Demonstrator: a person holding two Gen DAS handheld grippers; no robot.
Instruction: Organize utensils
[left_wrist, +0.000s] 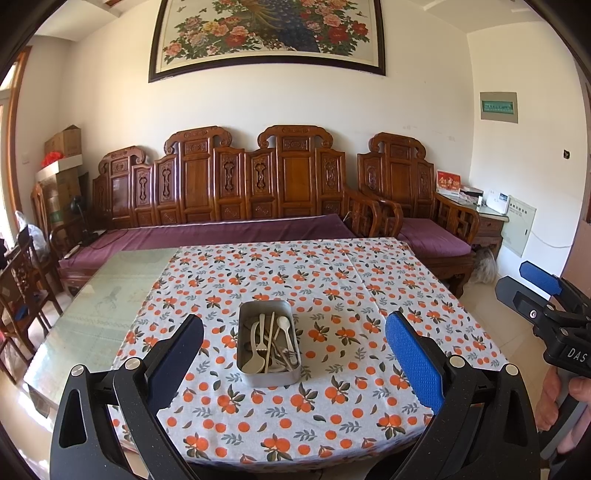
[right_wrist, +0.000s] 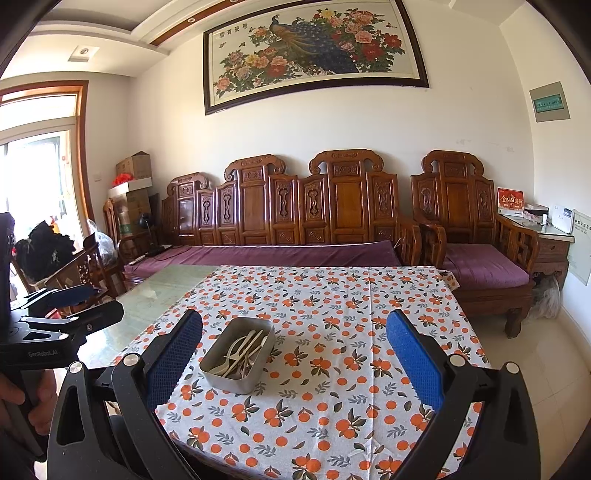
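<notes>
A grey metal tin (left_wrist: 249, 376) sits in the middle of the orange-print tablecloth (left_wrist: 332, 288). Inside lie several pale utensils (left_wrist: 271, 341): spoons, forks and a chopstick-like stick. My left gripper (left_wrist: 294, 332) is open and hovers short of the table's near edge, the tin between its blue pads and farther off. In the right wrist view the same tin (right_wrist: 225, 380) and utensils (right_wrist: 242, 354) lie left of centre. My right gripper (right_wrist: 294, 325) is open too, with nothing between its fingers. Each gripper shows at the edge of the other's view.
The cloth covers the right part of a glass-topped table (right_wrist: 155, 291). A carved wooden sofa (left_wrist: 236, 192) with purple cushions runs behind it, an armchair (right_wrist: 476, 236) to its right. Wooden chairs (left_wrist: 22, 291) stand at the left. A hand (left_wrist: 561, 391) holds the right gripper's handle.
</notes>
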